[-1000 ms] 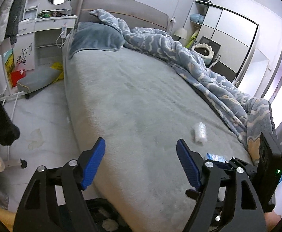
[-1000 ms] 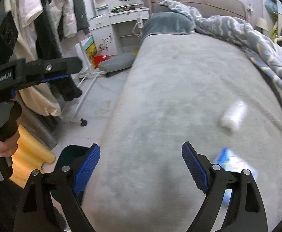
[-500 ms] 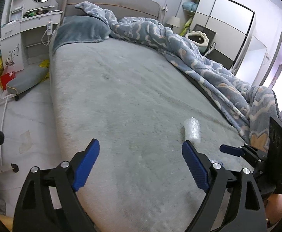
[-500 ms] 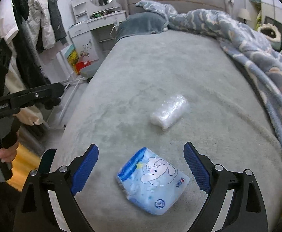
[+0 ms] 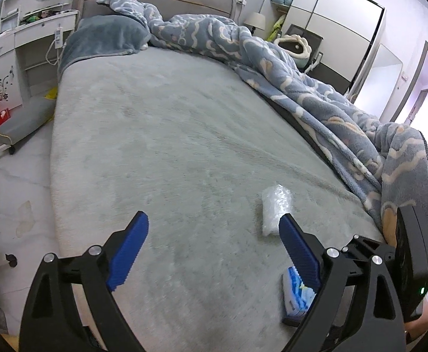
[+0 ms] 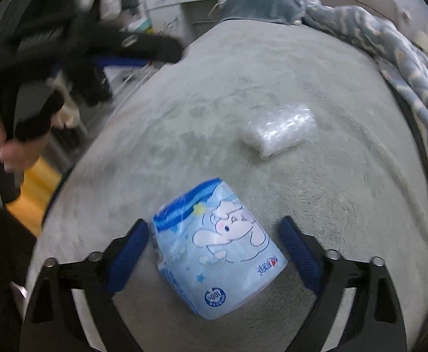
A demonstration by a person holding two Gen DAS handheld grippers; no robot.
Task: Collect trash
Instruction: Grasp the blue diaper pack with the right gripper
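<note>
A soft blue tissue pack with a white cartoon bunny (image 6: pixel 218 249) lies near the foot end of the big bed with the fuzzy grey cover (image 5: pixel 170 135). The right gripper (image 6: pixel 214 252) is closing around the pack, its blue pads not yet touching it. The left gripper (image 5: pixel 214 252) is opening with nothing in it, and a small clear crinkly plastic bundle (image 5: pixel 274 209) lies on the bed just past its right finger.

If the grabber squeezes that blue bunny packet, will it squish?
Probably yes: the blue bunny packet looks like soft, puffy plastic wrap, so it should dent. It likely weighs little. Its glossy film may slip as the right gripper's jaws close around it.
</note>
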